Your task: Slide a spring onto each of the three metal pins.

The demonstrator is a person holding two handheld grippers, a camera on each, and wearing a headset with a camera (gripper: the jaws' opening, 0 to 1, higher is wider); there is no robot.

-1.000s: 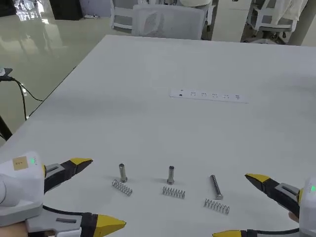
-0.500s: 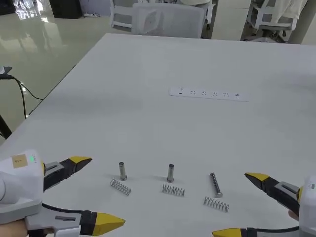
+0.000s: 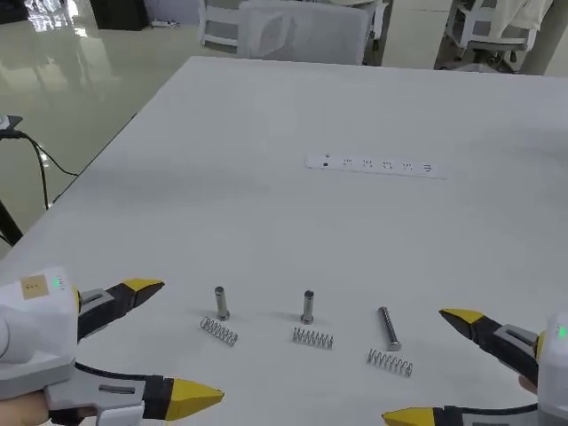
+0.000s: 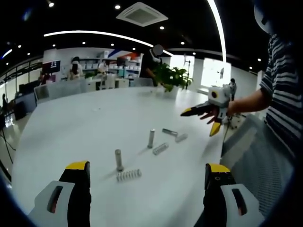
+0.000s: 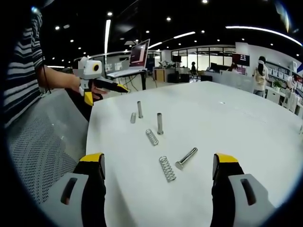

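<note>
Three metal pins sit in a row near the front of the white table (image 3: 266,133). The left pin (image 3: 221,303) and middle pin (image 3: 307,306) stand upright; the right pin (image 3: 388,327) lies on its side. A loose spring lies just in front of each: left spring (image 3: 218,331), middle spring (image 3: 312,337), right spring (image 3: 390,362). My left gripper (image 3: 173,340) is open to the left of the row, with nothing between its jaws. My right gripper (image 3: 432,366) is open to the right of the row, also holding nothing. In the right gripper view the lying pin (image 5: 186,158) and its spring (image 5: 167,168) are nearest.
A white power strip (image 3: 374,166) lies flat farther back on the table. Office chairs (image 3: 302,35) stand beyond the far edge. A black cable (image 3: 40,169) hangs off to the left over the floor.
</note>
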